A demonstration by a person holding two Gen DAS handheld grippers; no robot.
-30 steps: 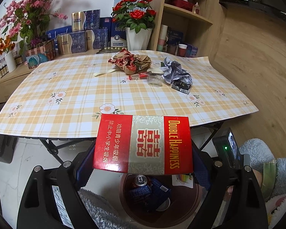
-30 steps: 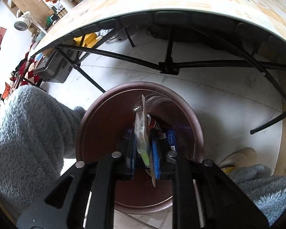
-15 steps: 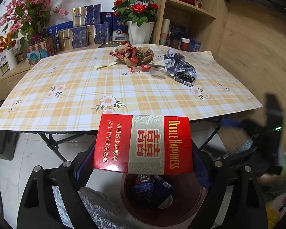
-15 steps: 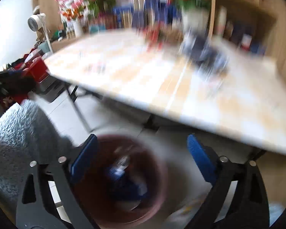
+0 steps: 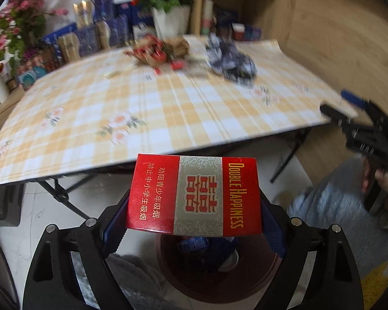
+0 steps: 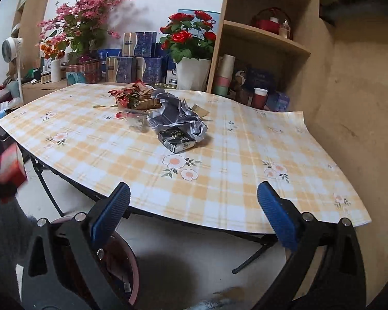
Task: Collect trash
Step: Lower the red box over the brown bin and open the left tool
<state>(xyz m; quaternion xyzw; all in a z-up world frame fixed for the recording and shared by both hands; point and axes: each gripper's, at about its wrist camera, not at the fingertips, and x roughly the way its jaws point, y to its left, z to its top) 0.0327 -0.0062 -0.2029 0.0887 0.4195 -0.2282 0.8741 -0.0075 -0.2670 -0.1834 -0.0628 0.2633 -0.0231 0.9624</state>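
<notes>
My left gripper (image 5: 194, 222) is shut on a red Double Happiness cigarette carton (image 5: 194, 196) and holds it above the brown trash bin (image 5: 258, 281), which holds blue packs. My right gripper (image 6: 194, 217) is open and empty at the near edge of the checked table (image 6: 219, 180). On the table lie a dark cigarette pack (image 6: 177, 139), a crumpled grey wrapper (image 6: 173, 113) and a crumpled red-brown wrapper (image 6: 132, 97). The bin also shows in the right wrist view (image 6: 126, 268), low on the left. The right gripper shows at the right edge of the left wrist view (image 5: 362, 129).
A white pot of red roses (image 6: 191, 72), blue boxes (image 6: 144, 67) and pink flowers (image 6: 88, 20) stand behind the table. A wooden shelf (image 6: 266, 41) with cups stands at the back right. Black folding legs (image 6: 253, 255) show under the table.
My right gripper let go of the flat wrapper over the bin, opened and swung up to face the table. My left gripper still holds the red carton over the bin and has shifted slightly.
</notes>
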